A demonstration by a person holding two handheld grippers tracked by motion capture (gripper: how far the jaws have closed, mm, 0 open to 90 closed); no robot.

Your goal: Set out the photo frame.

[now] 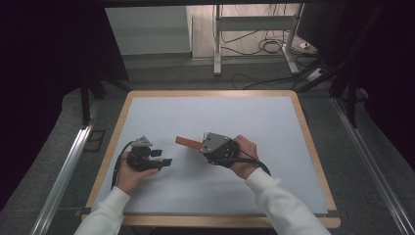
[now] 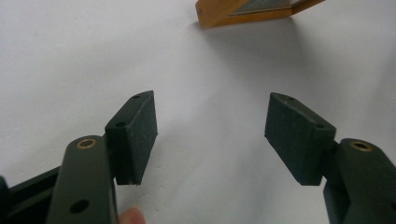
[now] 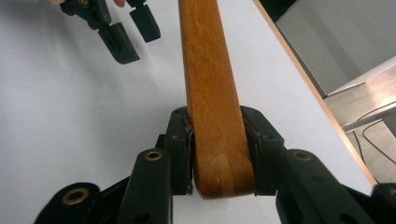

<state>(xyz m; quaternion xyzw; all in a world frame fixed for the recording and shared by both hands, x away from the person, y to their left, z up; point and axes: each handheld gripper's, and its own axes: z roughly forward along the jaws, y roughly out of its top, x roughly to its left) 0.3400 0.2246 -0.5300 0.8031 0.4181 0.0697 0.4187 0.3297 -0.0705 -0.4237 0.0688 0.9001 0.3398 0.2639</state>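
Note:
An orange-brown wooden piece [image 1: 188,142] sticks out to the left from my right gripper [image 1: 201,146], low over the white table top. In the right gripper view my right gripper [image 3: 217,140] is shut on the rounded end of the wooden piece [image 3: 205,70], one pad on each side. My left gripper [image 1: 162,157] sits at the table's left, a short way from the wood's free end, and points toward it. It stands open [image 2: 212,135] with nothing between its pads. The wooden piece [image 2: 247,14] shows ahead of it, apart.
The white sheet covers a table with a light wooden rim [image 1: 304,122]. Beyond the far edge are a metal desk frame [image 1: 217,44] and loose cables [image 1: 266,46] on the floor. Metal rails [image 1: 63,171] run along both sides.

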